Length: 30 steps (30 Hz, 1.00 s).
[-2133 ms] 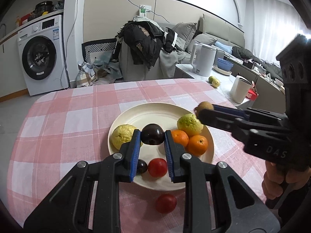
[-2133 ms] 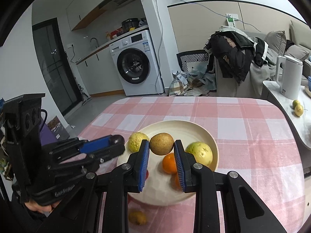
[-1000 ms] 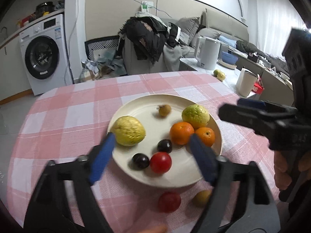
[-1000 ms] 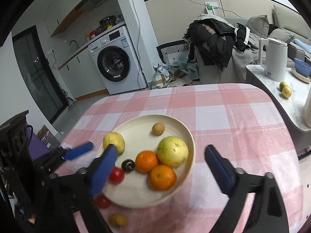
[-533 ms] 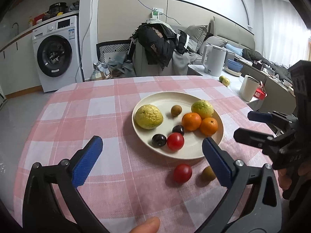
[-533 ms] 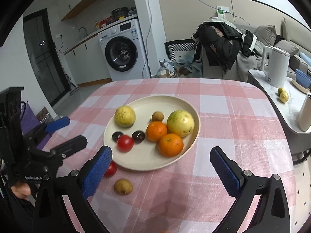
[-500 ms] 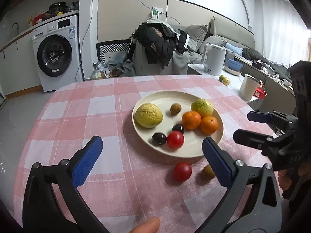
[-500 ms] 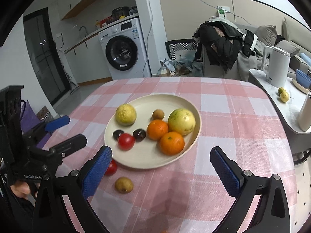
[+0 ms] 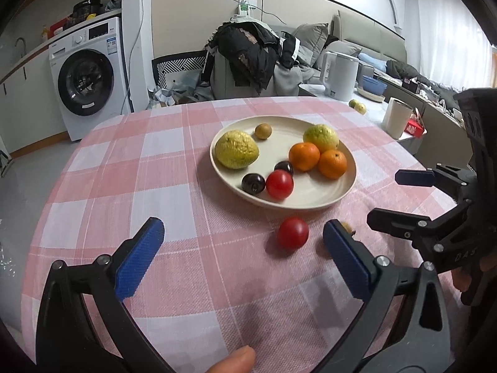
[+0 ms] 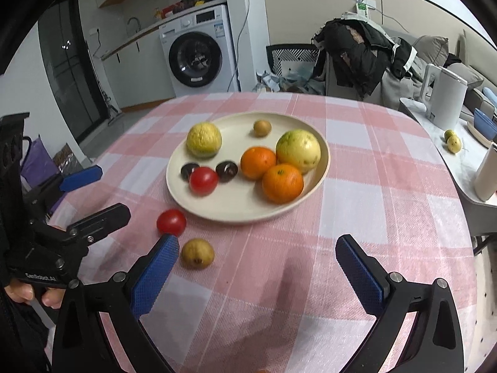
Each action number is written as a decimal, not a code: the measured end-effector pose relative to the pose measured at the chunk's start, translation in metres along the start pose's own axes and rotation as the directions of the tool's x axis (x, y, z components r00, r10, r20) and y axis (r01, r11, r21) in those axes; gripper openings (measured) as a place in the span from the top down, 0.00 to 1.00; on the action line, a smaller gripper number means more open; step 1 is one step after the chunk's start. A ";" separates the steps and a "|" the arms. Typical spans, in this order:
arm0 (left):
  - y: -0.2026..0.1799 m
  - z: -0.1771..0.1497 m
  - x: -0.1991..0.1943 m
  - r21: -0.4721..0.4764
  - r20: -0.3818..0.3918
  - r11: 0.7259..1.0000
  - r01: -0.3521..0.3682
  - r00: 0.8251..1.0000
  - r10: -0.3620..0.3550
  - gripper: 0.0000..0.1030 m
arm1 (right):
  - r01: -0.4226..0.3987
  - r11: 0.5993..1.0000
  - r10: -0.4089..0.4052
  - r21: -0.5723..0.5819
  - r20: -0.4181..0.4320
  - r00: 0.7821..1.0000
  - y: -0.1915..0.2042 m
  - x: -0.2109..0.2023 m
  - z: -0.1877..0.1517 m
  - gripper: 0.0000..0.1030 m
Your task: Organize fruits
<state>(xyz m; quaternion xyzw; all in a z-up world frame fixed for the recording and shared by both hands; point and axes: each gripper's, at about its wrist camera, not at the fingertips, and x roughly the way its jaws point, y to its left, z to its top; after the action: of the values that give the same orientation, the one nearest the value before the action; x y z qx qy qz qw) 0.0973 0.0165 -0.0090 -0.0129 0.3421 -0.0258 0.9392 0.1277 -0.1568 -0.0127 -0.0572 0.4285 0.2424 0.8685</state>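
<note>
Nearest, the left tool (image 9: 242, 247) and the right tool (image 10: 256, 265) are both held low over the checked tabletop (image 10: 388, 217) with their blue pads spread wide apart; nothing is gripped by either.

Just beyond them, two fruits lie loose on the cloth, close to each other and just short of the plate: a red tomato (image 10: 171, 222) and a small brown-yellow fruit (image 10: 198, 253), which is almost hidden behind a blue pad in the left view. The cream plate (image 10: 236, 211) sits past them, carrying a yellow-green fruit (image 10: 204, 139), a larger pale green fruit (image 10: 298, 150), two oranges (image 10: 282, 183), a second tomato (image 10: 203, 181), two dark plums (image 10: 226, 171) and a small brown fruit (image 10: 262, 128).

By judgement, both loose fruits are round and could be nudged into rolling by an off-centre closing of the pads; the tomato could also be bruised if squeezed hard. As the two lie near each other, a collision of the tools is possible if both are reached for at once. A fruit released onto the crowded near half of the plate could knock the plums or tomato.

Open cloth is seen on both sides of the plate and behind it, so approach room seems ample. The tabletop's rounded edges fall away at left and right, with a white side counter (image 10: 459, 168) beyond the right edge.
</note>
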 end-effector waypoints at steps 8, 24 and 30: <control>0.000 -0.006 0.010 -0.002 -0.027 1.000 0.014 1.000 -0.014 0.01 | -0.008 1.000 0.007 -0.020 -0.026 1.000 0.004 0.008 -0.003 0.00; 0.004 -0.008 0.021 -0.028 -0.058 1.000 0.005 0.998 -0.007 0.01 | 0.002 0.996 -0.011 -0.093 -0.102 0.995 0.018 0.027 -0.013 0.00; 0.008 -0.008 0.021 -0.045 -0.061 0.999 -0.001 0.998 -0.002 0.01 | -0.021 0.994 0.007 -0.111 -0.126 0.992 0.023 0.035 -0.017 0.03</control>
<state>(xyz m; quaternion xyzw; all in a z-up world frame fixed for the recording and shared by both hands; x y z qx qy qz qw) 0.1088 0.0229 -0.0291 -0.0334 0.3709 -0.0185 0.9279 0.1231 -0.1291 -0.0475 -0.1182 0.4685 0.2680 0.8335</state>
